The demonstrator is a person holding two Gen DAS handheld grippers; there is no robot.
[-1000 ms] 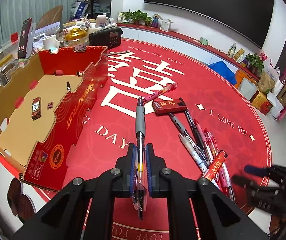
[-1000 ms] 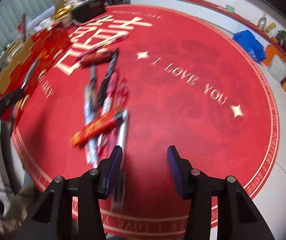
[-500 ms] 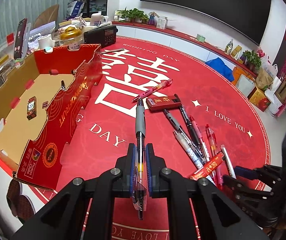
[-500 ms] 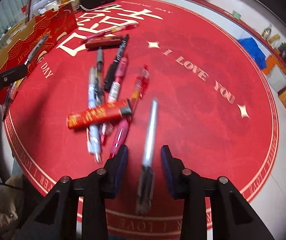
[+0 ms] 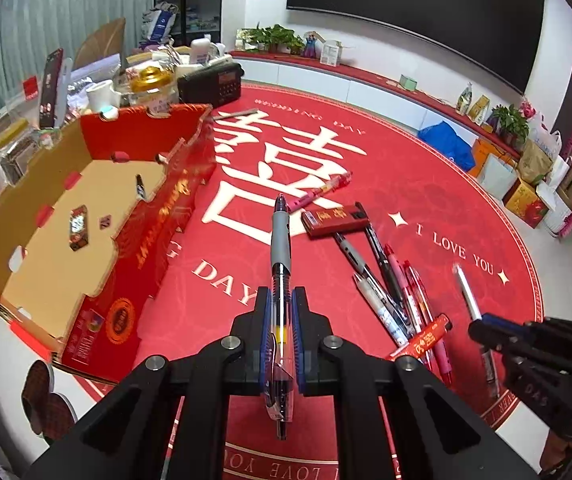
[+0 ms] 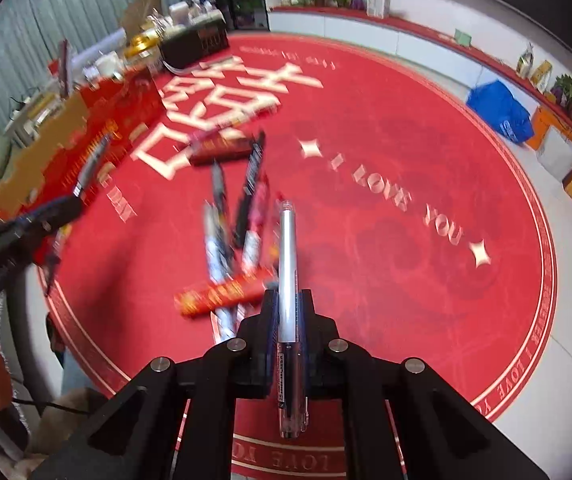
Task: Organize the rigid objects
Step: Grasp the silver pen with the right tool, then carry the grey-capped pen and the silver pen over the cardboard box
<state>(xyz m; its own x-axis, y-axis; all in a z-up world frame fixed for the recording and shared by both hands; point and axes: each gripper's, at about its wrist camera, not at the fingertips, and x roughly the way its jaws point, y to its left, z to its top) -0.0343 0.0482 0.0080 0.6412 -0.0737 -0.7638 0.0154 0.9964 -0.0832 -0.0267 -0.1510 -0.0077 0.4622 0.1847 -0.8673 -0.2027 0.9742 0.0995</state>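
Left wrist view: the left hand-held gripper [image 5: 279, 312] is clenched on a grey-grip pen [image 5: 280, 248] that points to 12 o'clock. At 10 o'clock stands the open cardboard box [image 5: 157, 224], its red wall near the pen tip. The loose pens [image 5: 398, 284] lie at 2 o'clock on the red bench [image 5: 426, 184].

Right wrist view: the right hand-held gripper [image 6: 287, 312] has just been closing and now grasps a silver pen [image 6: 287, 264]. The bench edge [image 6: 534, 384] curves at 4 o'clock; free red surface lies between.

Open red mat [image 5: 426, 184] right of cardboard box [image 5: 157, 216]; pen pile [image 5: 402, 300] clutters mat beyond; box interior largely free.
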